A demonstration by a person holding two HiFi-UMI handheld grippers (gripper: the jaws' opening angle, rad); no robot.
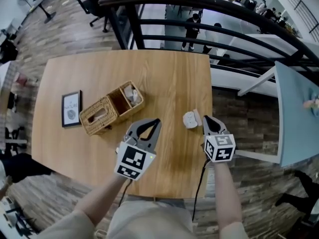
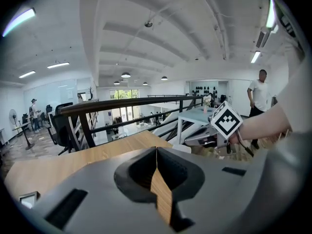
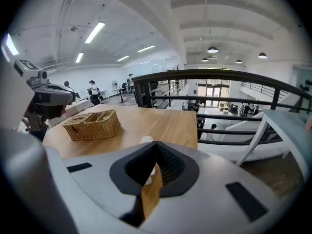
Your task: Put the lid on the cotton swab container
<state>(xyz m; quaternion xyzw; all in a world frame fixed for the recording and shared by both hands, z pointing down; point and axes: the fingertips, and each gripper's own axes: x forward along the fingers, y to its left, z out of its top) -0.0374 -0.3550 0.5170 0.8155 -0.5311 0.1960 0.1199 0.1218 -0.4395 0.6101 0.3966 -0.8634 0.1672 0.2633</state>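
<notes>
The wooden worktop [image 1: 169, 73] fills the middle of the head view. A black railing [image 1: 199, 14] runs past its far edge across the top of the frame. At the right edge of the frame stands a pale blue side table [image 1: 294, 108], apart from the worktop.

A wicker basket [image 1: 110, 108] sits left of centre, turned at an angle. Its left part has a lid with an oval slot, and its right end holds an open compartment with some white items that are too small to name. Just left of the basket, a small black picture frame [image 1: 71, 108] lies flat on the wood.

The left claw [image 1: 157, 120] is at lower centre, over the bare wood below the basket's right end. In the left gripper view this claw [image 2: 156, 150] is pressed tight together with nothing between the jaws. The right claw [image 1: 205, 118] is at the lower right, near the worktop's right edge. In the right gripper view it [image 3: 156, 143] is also closed tight and empty.

The white cotton swab container [image 1: 191, 119] rests on the worktop between the two claws, just left of the right claw's tip and not touched by either. Whether its lid is on cannot be made out at this size. The right gripper view shows it as a white patch [image 3: 146, 139] just past the jaw tips.
</notes>
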